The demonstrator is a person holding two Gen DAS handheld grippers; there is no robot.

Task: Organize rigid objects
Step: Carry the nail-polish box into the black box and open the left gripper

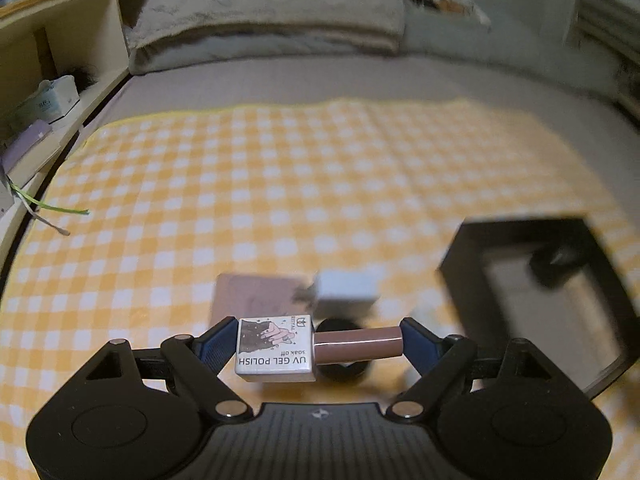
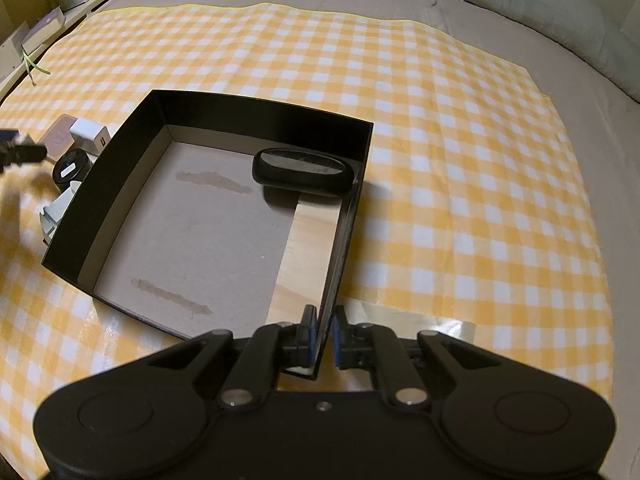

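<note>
My left gripper [image 1: 318, 344] is shut on a UV gel polish bottle [image 1: 276, 348]. The bottle lies crosswise, with its white body against the left pad and its brown cap [image 1: 358, 346] against the right pad, lifted above the checked cloth. Below it sit a pink flat box [image 1: 256, 296], a white charger cube [image 1: 346, 288] and a black round jar [image 1: 344, 364]. My right gripper [image 2: 323, 336] is shut on the near right wall of an open black box [image 2: 256, 110]. A black oval case [image 2: 304, 172] and a pale wooden block [image 2: 308, 256] lie inside.
A yellow checked cloth [image 2: 460, 160] covers the bed. Left of the black box are the white charger [image 2: 90, 134], the black jar [image 2: 70, 168] and a white item [image 2: 56, 212]. Wooden shelving [image 1: 60, 92] runs along the left, with pillows [image 1: 272, 12] behind.
</note>
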